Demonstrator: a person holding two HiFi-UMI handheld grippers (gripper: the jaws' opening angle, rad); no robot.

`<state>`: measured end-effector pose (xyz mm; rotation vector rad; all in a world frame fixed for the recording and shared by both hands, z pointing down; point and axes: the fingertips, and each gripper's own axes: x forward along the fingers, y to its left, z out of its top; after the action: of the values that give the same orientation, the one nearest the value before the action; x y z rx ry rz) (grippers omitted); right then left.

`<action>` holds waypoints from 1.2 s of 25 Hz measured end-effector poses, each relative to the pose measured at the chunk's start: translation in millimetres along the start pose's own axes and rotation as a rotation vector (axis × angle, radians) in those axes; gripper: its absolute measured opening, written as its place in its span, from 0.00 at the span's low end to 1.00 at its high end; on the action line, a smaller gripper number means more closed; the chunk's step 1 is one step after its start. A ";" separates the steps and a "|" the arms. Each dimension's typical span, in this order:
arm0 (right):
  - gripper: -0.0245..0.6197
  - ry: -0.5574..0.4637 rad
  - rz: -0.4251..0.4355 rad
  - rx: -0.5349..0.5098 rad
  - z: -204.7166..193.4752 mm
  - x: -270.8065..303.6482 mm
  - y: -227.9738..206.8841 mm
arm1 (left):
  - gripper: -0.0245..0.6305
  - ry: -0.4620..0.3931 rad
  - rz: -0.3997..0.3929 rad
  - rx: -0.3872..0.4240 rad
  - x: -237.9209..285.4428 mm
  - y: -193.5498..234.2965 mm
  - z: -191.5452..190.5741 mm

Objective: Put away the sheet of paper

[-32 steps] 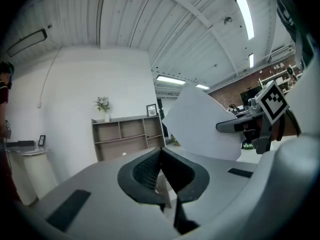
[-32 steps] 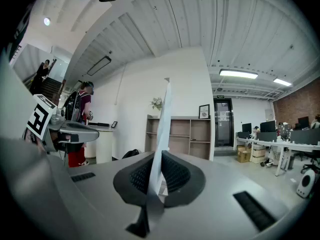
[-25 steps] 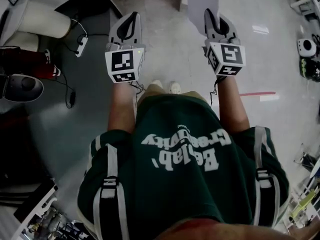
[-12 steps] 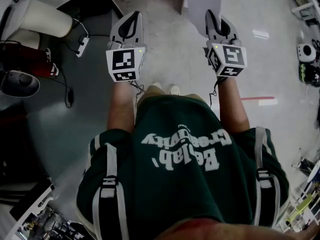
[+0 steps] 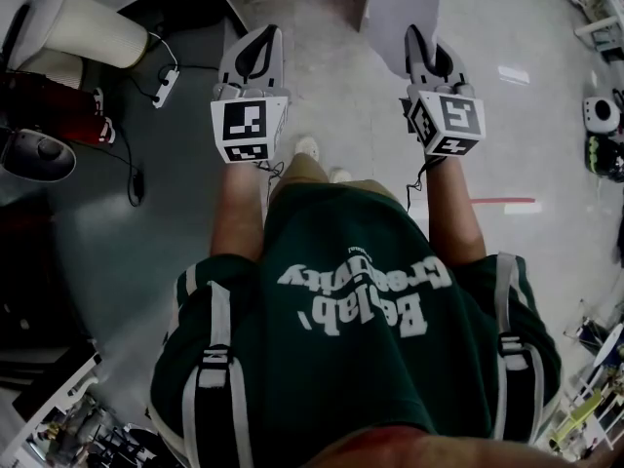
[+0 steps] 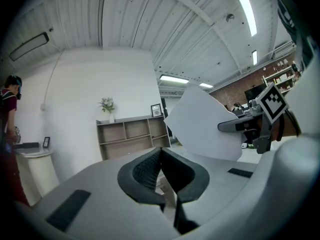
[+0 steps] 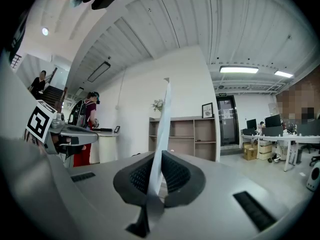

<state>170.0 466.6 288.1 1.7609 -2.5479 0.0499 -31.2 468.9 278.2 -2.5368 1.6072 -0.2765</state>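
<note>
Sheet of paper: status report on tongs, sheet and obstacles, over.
Right tongs shut on sheet of paper, held edge-up. Left tongs shut, empty. Shelf unit ahead, nothing seen blocking.

sheet of paper (image 5: 395, 8) | cut off | head view's top edge

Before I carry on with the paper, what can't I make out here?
- Paper: far end cut off by the head view's top edge.
- Paper's faces: edge-on in the right gripper view, clamped in the right gripper; any print unseen.
- Shelf: contents too small in both gripper views.
- Floor beneath the person: hidden by the torso, head view.
</note>
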 end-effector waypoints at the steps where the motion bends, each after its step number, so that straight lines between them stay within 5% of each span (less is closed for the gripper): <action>1: 0.09 0.002 0.002 0.002 -0.9 2.7 1.6 | 0.07 -0.001 0.001 0.001 0.9 3.0 -0.5; 13: 0.09 0.032 -0.001 0.022 -9.9 71.9 -19.9 | 0.07 0.005 -0.029 0.006 71.1 36.2 -6.7; 30: 0.09 0.040 -0.056 0.018 12.1 293.8 -59.6 | 0.07 -0.002 -0.116 0.025 264.9 162.2 -12.9</action>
<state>121.9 170.5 292.1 1.8170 -2.4770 0.1051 -66.4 160.1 280.8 -2.6142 1.4493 -0.3043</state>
